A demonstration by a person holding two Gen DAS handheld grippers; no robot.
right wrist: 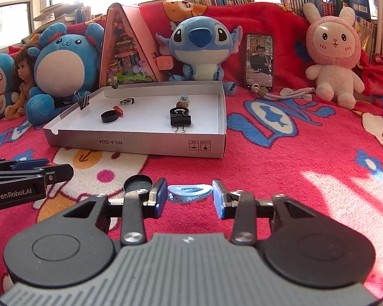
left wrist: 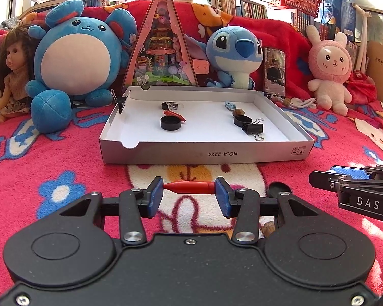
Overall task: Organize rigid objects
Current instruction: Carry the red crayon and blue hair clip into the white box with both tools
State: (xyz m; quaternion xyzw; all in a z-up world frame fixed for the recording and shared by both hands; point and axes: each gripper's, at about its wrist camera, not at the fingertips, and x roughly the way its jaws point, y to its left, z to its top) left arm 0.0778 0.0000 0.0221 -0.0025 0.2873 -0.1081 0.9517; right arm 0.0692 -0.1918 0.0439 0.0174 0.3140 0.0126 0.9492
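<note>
Left wrist view: doll (left wrist: 11, 68) and blue round plush (left wrist: 76, 58) at far left, then a triangular toy box (left wrist: 160, 48), blue alien plush (left wrist: 233, 53), phone (left wrist: 275, 72) propped upright, pink bunny plush (left wrist: 329, 68) at right, all on a red blanket (left wrist: 51, 158). White cardboard tray (left wrist: 204, 150) sits mid-scene; inside, left group has two black caps (left wrist: 170, 123) with a red chili piece (left wrist: 175, 114) between them, right group has a black cap, brown nut and black binder clip (left wrist: 253, 128). Left gripper (left wrist: 189, 188) in front of the tray, pads pressed on both ends of a red chili (left wrist: 190, 187), held crosswise above the blanket. Right gripper's fingers (left wrist: 349, 178) poke in from the right edge. Right wrist view: left gripper at left edge, a black cap (right wrist: 138, 183) lying on the blanket just beside the right gripper's left finger. Right gripper (right wrist: 190, 193) has a light blue clip (right wrist: 190, 191) between its pads; left pad touches it, right pad looks just at its tip, firm grip not certain. Tray (right wrist: 140, 145) beyond, up left.
</note>
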